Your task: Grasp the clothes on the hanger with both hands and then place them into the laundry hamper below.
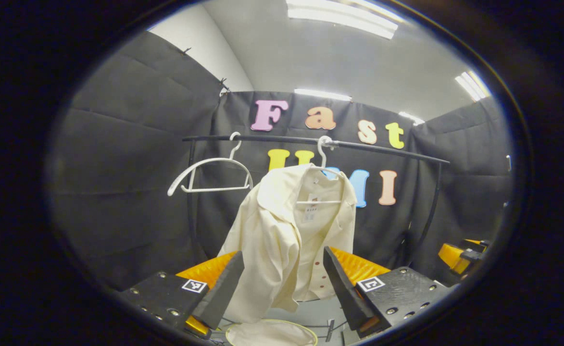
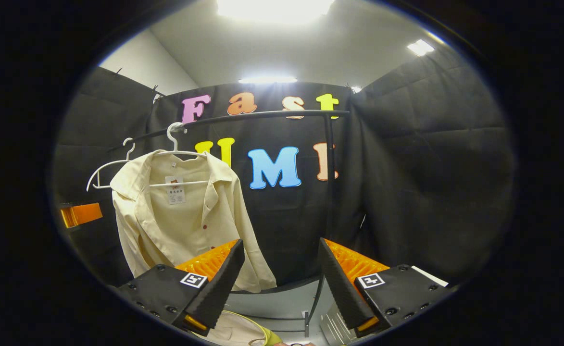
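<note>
A cream shirt (image 1: 282,235) is seen hanging mid-frame from the rail (image 1: 382,148), open air around its hem. Both the left gripper (image 1: 284,281) and right gripper (image 2: 282,278) are held wide apart, nothing gripped. The hamper (image 1: 272,334) rim is glimpsed at bottom centre.

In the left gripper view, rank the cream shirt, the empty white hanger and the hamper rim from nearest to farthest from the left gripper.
From the left gripper, jaws open:
1. Hamper rim: just below, between the fingers.
2. Cream shirt: straight ahead, hanging on the rail.
3. Empty white hanger: upper left on the rail, farthest.
</note>
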A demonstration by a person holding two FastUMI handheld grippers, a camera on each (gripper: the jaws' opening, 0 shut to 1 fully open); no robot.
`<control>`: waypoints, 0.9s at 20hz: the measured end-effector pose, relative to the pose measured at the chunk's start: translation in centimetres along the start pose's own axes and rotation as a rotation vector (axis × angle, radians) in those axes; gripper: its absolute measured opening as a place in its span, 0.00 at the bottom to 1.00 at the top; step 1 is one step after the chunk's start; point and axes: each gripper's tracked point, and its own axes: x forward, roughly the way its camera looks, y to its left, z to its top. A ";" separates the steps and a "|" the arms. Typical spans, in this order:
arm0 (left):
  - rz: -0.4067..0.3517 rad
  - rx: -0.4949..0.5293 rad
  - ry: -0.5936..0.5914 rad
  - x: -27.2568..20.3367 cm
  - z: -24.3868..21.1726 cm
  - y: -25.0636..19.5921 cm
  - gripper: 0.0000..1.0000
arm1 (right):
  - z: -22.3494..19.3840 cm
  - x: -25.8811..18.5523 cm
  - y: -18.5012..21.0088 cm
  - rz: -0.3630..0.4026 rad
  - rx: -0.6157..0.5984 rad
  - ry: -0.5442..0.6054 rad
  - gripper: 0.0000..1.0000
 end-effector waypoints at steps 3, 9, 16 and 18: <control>0.038 0.000 0.026 1.8 0.5 0.3 0.97 | 0.1 0.7 0.0 0.000 0.002 0.000 0.97; 0.087 -0.012 0.058 6.9 1.0 -1.4 0.96 | -1.2 4.5 -0.5 0.003 0.052 0.058 0.97; 0.222 0.008 0.092 13.1 -0.2 -1.7 0.97 | -1.2 10.4 -1.3 0.058 0.058 0.070 0.95; 0.264 0.001 0.101 14.4 -0.7 -1.4 0.97 | -1.2 12.4 -1.1 0.093 0.057 0.070 0.96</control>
